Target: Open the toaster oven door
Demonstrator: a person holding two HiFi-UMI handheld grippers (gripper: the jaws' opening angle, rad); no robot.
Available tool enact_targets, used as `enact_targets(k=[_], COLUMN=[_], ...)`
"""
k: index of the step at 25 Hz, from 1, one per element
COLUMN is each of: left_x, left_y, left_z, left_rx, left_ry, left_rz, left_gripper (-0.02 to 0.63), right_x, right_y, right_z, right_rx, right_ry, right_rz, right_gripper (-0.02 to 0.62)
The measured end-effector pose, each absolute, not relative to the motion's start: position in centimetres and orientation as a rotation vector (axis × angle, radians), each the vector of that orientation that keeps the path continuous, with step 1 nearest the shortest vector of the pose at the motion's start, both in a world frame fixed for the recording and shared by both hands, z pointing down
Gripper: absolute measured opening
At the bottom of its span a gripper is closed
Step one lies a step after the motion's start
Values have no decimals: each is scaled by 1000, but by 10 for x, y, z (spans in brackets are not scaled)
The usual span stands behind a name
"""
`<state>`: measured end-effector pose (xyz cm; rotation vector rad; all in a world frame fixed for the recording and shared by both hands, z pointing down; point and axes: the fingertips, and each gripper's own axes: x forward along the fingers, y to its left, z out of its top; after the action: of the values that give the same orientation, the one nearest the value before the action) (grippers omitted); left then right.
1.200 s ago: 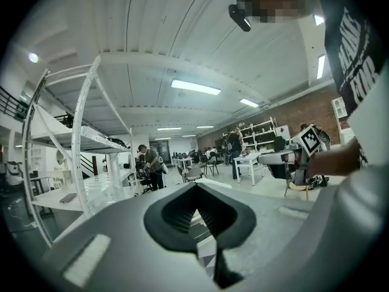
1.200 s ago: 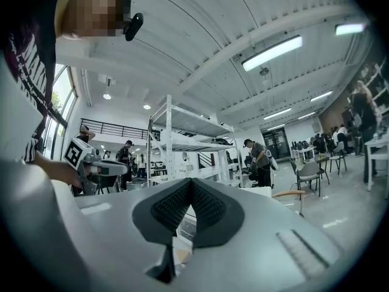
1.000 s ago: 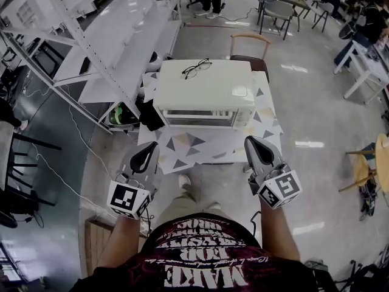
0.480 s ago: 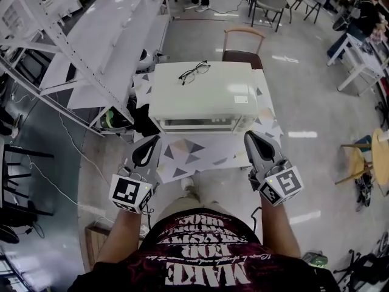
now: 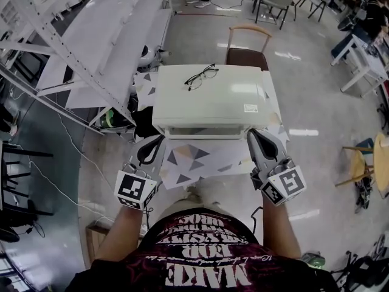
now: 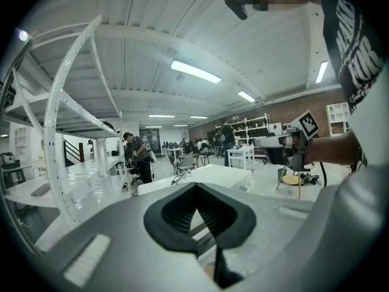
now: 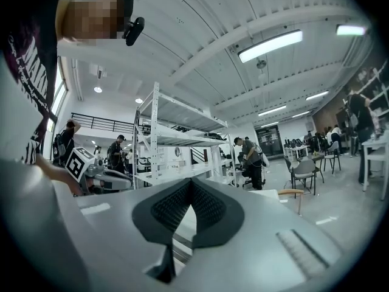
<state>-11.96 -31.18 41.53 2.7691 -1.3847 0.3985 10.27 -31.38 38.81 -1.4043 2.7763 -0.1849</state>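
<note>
The toaster oven [image 5: 213, 99] sits on a small table [image 5: 194, 160] covered with a patterned cloth, its front turned toward the person. That leaves the door [image 5: 203, 130] on the near side, which is handy for a pull from where the person stands. From above the door shows only as a thin strip; it looks closed, and I cannot make out its handle. A pair of glasses [image 5: 200, 76] lies on the oven's top, toward the far left, clear of the door's swing. A chair [image 5: 248, 38] stands beyond the table.

Both tools are held low and just near of the oven, one at each front corner, as if lining up on the door. The left gripper [image 5: 152, 143] hovers beside the near left corner with its jaws closed tip to tip on nothing. The right gripper [image 5: 258, 136] is by the near right corner, its jaws likewise together and empty. Neither touches the oven, so the opening itself looks not yet begun.
</note>
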Motion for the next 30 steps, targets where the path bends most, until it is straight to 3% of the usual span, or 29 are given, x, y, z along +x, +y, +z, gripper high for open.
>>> enact_targets(k=[30], left_x=[-101], left_y=[-371], left_z=[518], left_rx=[2709], left_ry=[-1158], left_rz=[579], left_gripper=[2], right_x=[89], right_y=[-378], right_z=[404], right_rx=[-1449], right_ry=[2777], right_rz=[-258], right_gripper=[26])
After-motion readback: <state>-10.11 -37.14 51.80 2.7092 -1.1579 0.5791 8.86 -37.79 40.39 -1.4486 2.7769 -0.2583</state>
